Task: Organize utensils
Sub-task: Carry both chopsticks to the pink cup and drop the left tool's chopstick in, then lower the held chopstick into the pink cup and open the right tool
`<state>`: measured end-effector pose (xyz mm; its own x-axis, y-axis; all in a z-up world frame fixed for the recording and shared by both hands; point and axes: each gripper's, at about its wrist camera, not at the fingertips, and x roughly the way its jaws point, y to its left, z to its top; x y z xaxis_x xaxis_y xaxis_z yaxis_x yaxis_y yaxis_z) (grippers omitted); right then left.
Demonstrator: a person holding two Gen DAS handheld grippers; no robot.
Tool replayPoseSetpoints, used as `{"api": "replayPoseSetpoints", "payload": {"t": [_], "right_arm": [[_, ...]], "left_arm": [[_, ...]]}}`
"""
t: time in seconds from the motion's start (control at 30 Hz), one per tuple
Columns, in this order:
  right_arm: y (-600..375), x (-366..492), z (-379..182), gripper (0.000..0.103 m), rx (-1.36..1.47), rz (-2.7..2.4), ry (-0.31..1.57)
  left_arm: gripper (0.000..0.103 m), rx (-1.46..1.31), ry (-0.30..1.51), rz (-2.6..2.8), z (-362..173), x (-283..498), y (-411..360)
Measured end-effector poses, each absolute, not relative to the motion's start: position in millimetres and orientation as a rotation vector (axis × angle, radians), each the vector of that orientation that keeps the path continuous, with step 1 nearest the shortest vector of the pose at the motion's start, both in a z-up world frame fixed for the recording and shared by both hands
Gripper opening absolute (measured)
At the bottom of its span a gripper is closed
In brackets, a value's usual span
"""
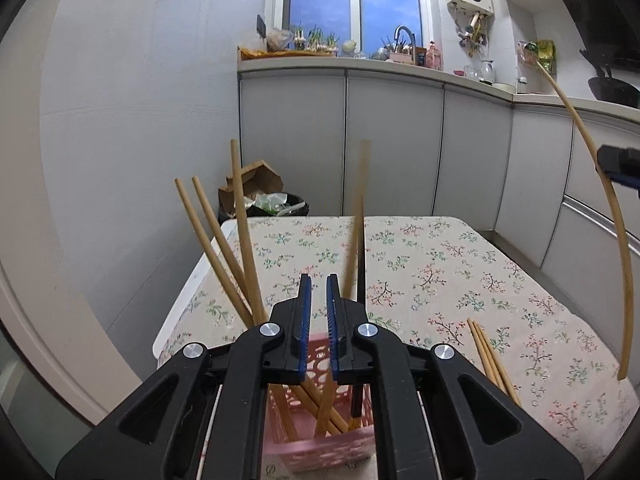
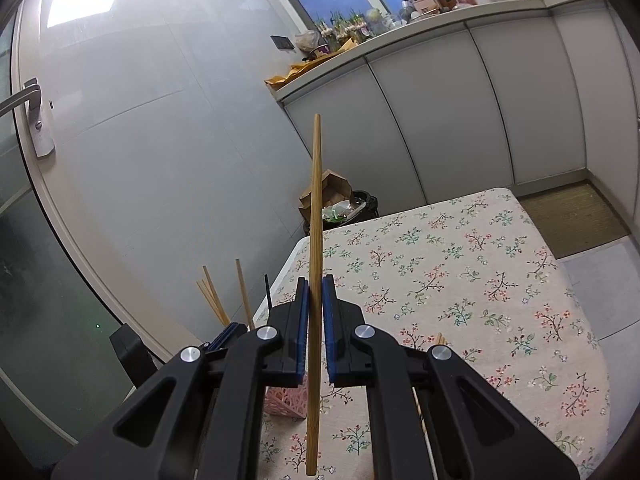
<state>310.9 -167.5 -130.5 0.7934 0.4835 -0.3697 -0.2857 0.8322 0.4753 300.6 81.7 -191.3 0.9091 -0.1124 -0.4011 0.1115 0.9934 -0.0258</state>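
Observation:
My left gripper (image 1: 319, 280) hovers just above a pink perforated basket (image 1: 320, 448) on the flowered table. Its pads are open by a narrow slit with nothing between them. Several wooden chopsticks (image 1: 244, 240) stand in the basket. One more wooden chopstick (image 1: 360, 208), blurred, stands just behind the right finger, beside a dark stick. My right gripper (image 2: 316, 280) is shut on a single wooden chopstick (image 2: 316, 200), held upright over the table right of the basket (image 2: 284, 400). That held chopstick (image 1: 600, 180) shows at the right edge of the left wrist view.
Three loose chopsticks (image 1: 486, 352) lie on the flowered tablecloth (image 2: 480, 280) right of the basket. A black bin (image 1: 276, 204) with cardboard and rubbish stands beyond the table's far left corner. Grey cabinets and a counter run behind. A wall and a door stand at the left.

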Motion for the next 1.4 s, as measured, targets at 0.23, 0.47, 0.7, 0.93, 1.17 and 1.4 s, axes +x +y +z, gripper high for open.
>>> {"api": "replayPoseSetpoints", "payload": {"t": [0.23, 0.47, 0.7, 0.93, 1.17, 1.4], "right_arm": [[-155, 311, -134, 0.007, 0.412, 0.423, 0.515], [-125, 318, -131, 0.007, 0.49, 0.383, 0.459], [-66, 339, -132, 0.007, 0.474, 0.4, 0.402], [-23, 362, -155, 0.007, 0.392, 0.394, 0.365], [0, 358, -176, 0.008, 0.32, 0.397, 0.372], [-19, 339, -158, 0.019, 0.276, 0.412, 0.418]], "left_arm": [[0.03, -0.113, 0.51, -0.075, -143, 280, 99], [0.061, -0.227, 0.769, 0.004, -124, 270, 123], [0.065, -0.215, 0.823, 0.052, -138, 278, 142], [0.065, -0.296, 0.855, 0.072, -144, 281, 163], [0.065, -0.33, 0.855, 0.092, -143, 279, 170], [0.065, -0.311, 0.844, 0.061, -139, 277, 161]]}}
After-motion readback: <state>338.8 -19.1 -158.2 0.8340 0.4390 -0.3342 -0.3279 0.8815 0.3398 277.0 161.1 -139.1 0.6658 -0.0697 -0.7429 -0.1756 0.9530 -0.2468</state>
